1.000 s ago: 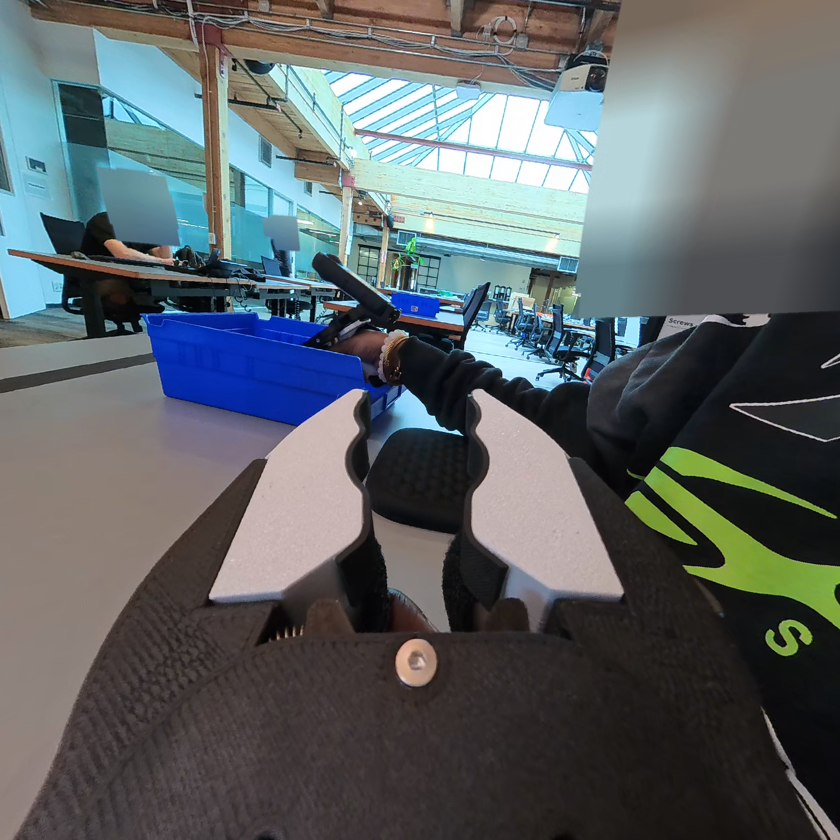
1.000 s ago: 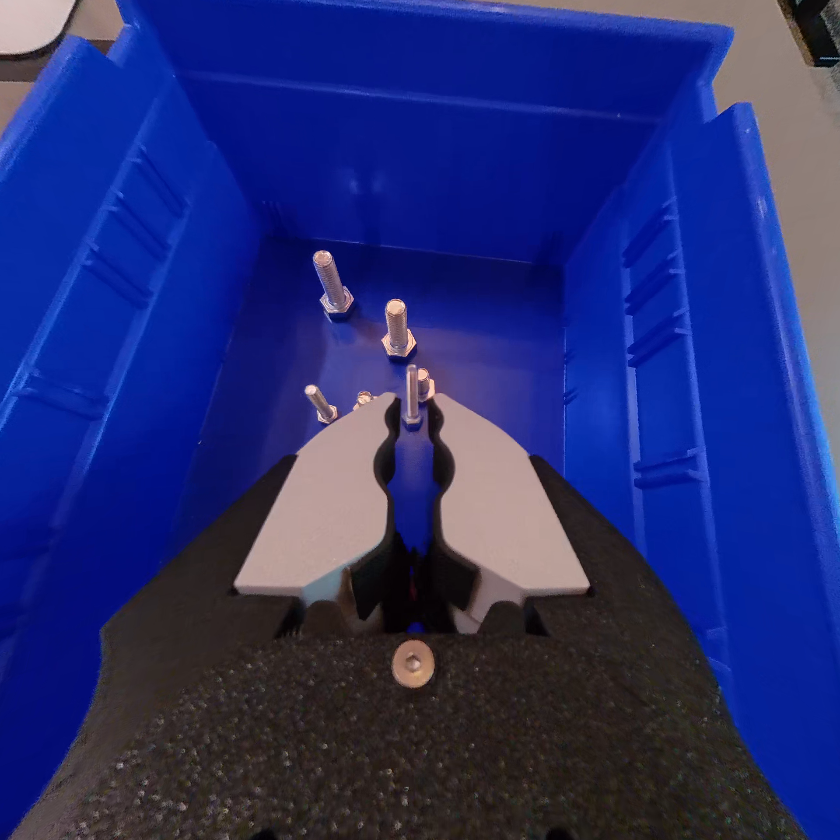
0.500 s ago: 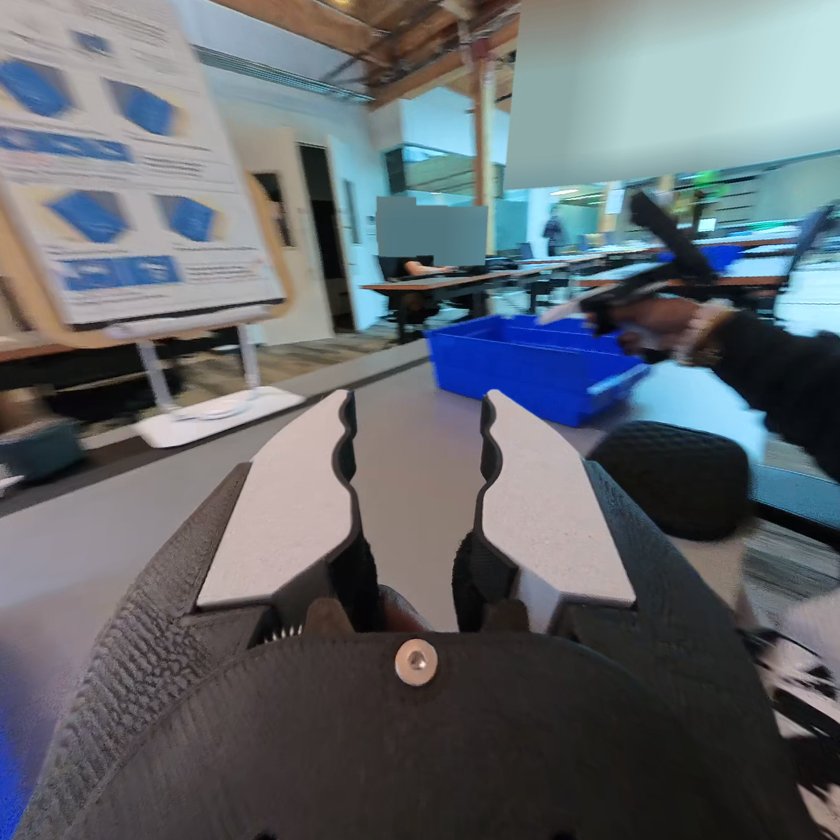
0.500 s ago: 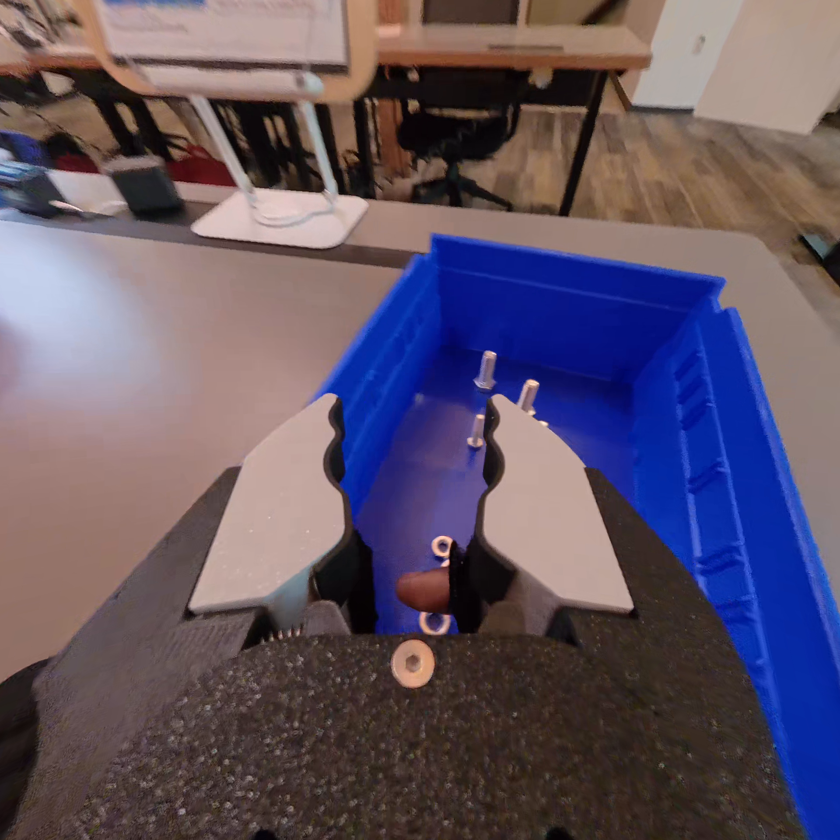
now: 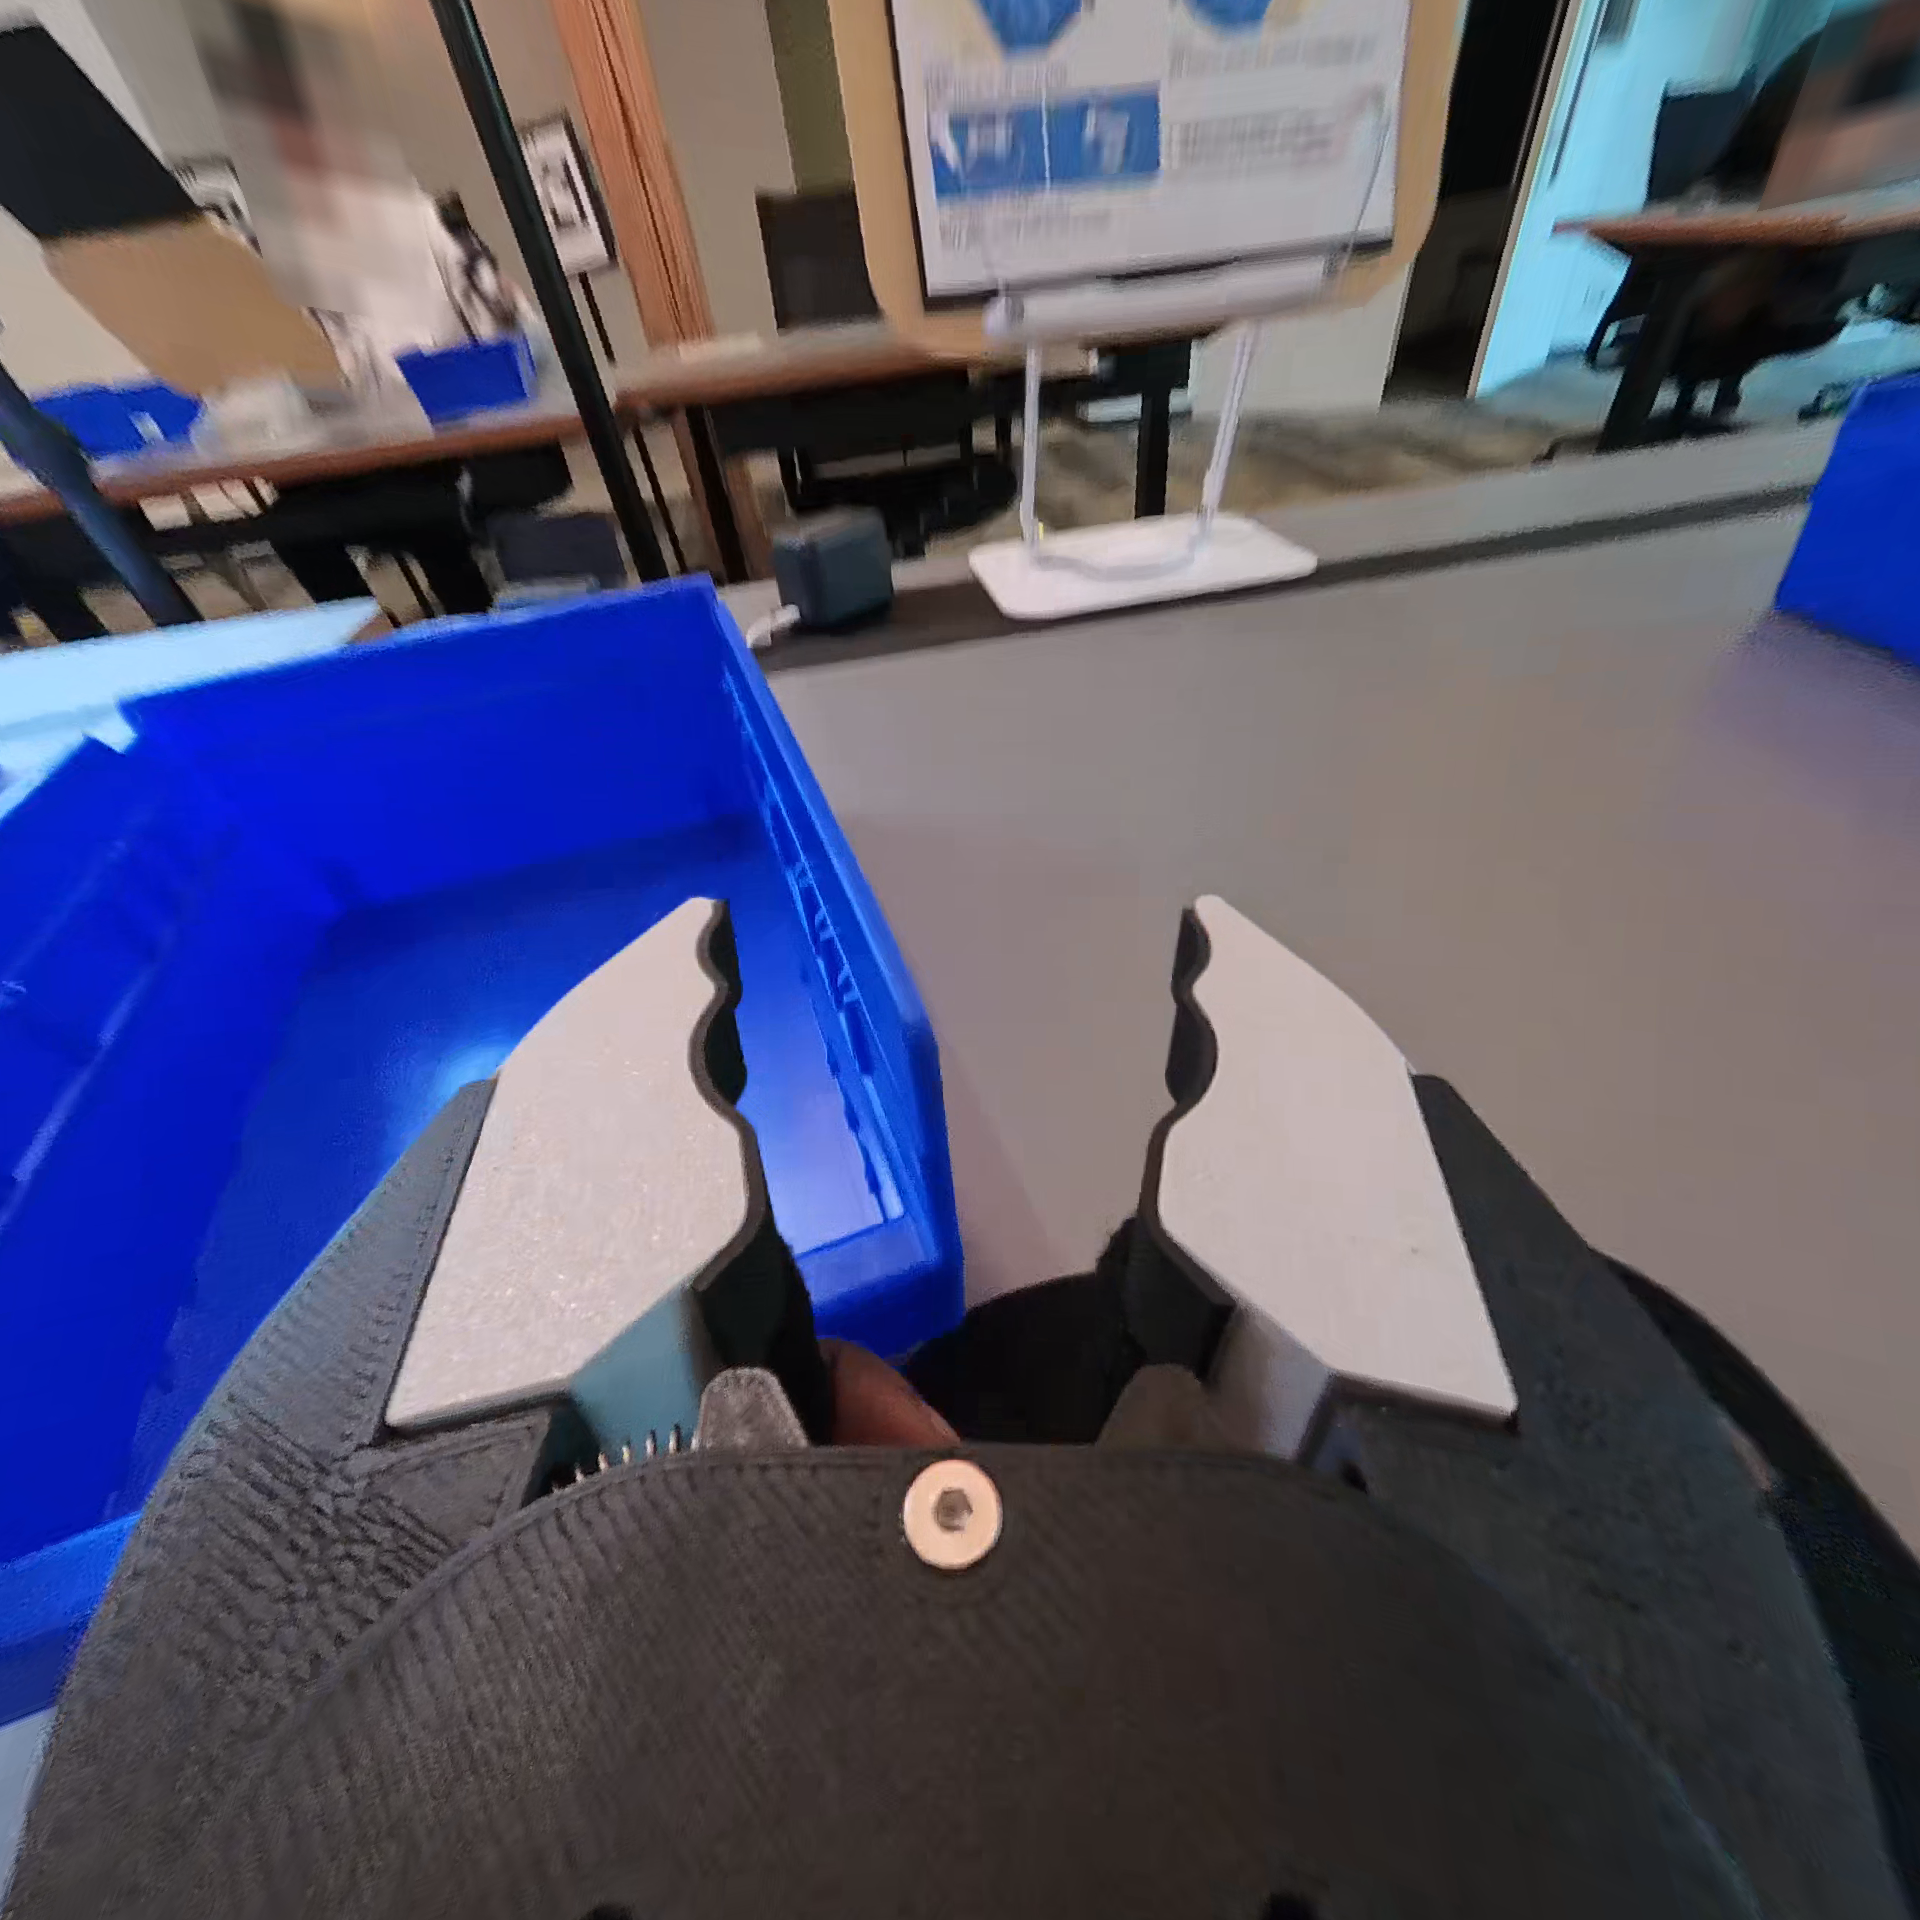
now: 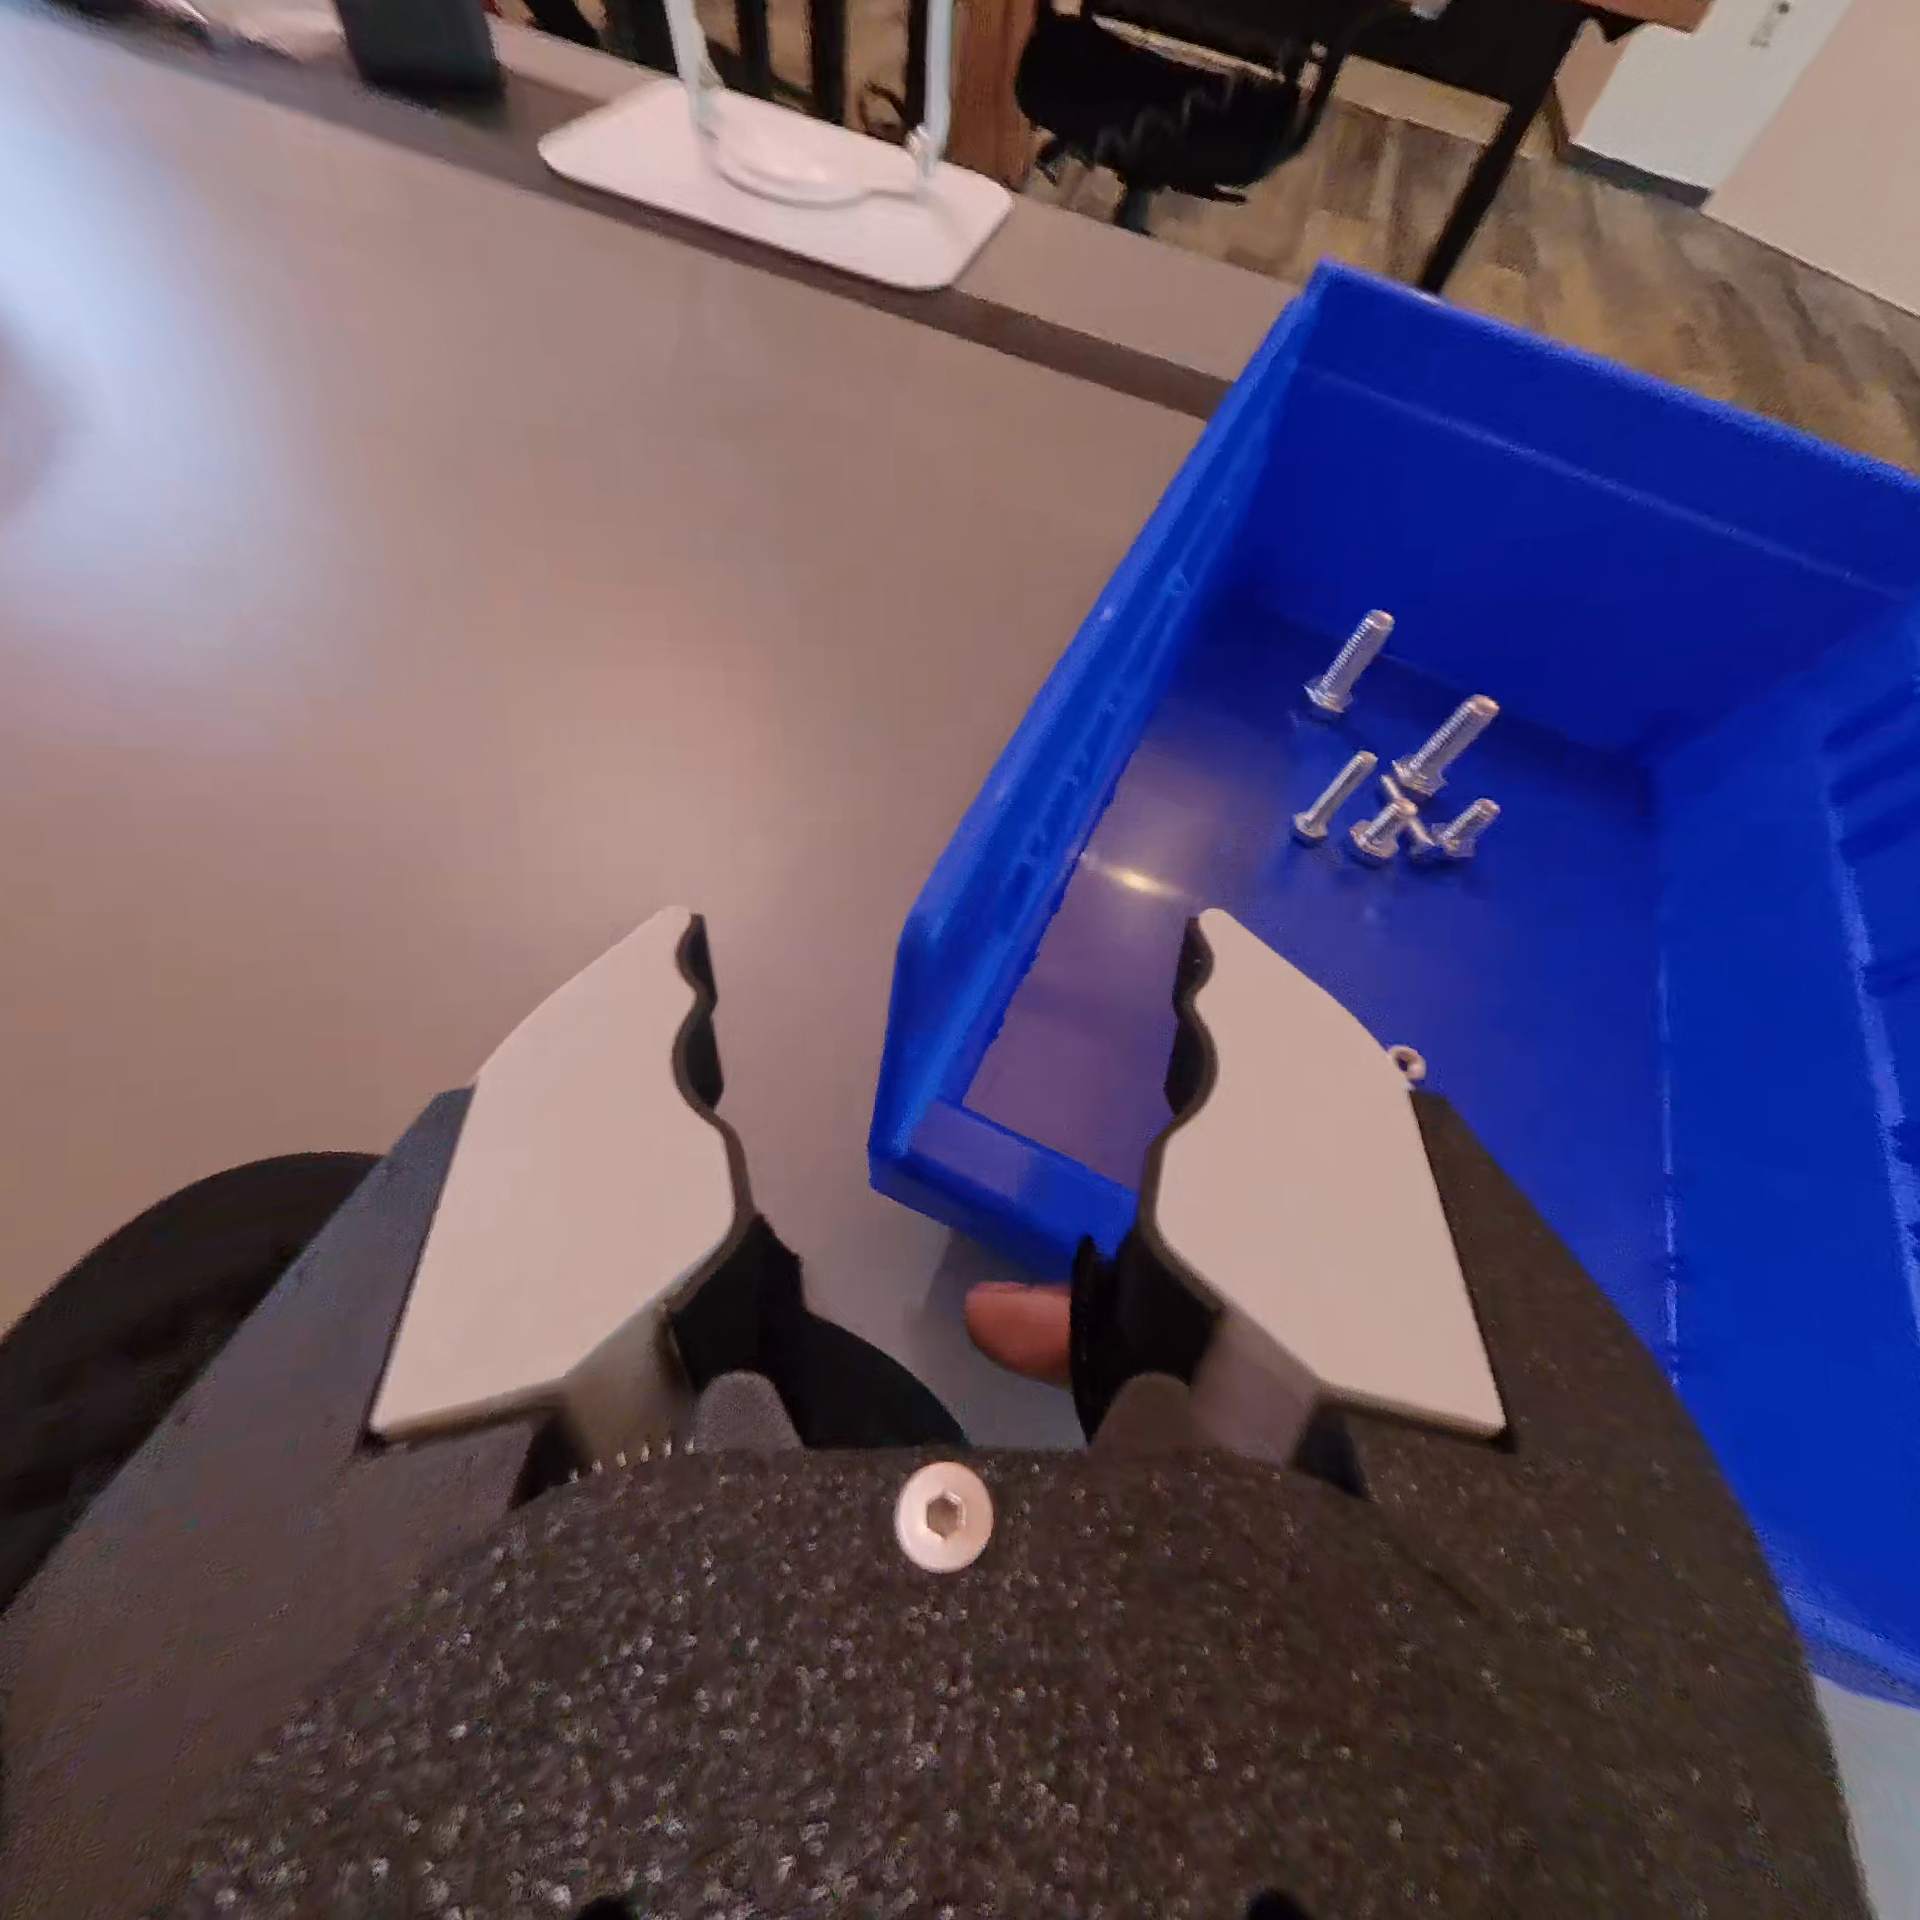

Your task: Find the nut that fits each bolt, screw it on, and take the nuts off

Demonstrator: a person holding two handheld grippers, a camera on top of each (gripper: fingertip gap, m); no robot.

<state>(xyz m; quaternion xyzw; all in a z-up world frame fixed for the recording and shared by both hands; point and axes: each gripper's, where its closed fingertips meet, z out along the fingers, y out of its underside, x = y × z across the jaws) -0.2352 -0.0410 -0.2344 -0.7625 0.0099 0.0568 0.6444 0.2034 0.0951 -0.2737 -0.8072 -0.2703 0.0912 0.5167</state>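
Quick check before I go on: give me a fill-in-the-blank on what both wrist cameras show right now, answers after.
1. Both the left gripper and the right gripper are ____.
2. The bolts stand inside a ____ bin.
3. Between the right gripper's fingers there is ____ held.
4. The bin rests on a ____ table.

Answers: open; blue; nothing; grey

- Smooth grey table [image 6: 468,623], a dark seam running across its far side.
- Blue plastic bin [image 6: 1039,831] resting on it.
- Second blue plastic bin [image 5: 831,935], also on it.
- White flat stand base [image 6: 779,197] beyond the seam.
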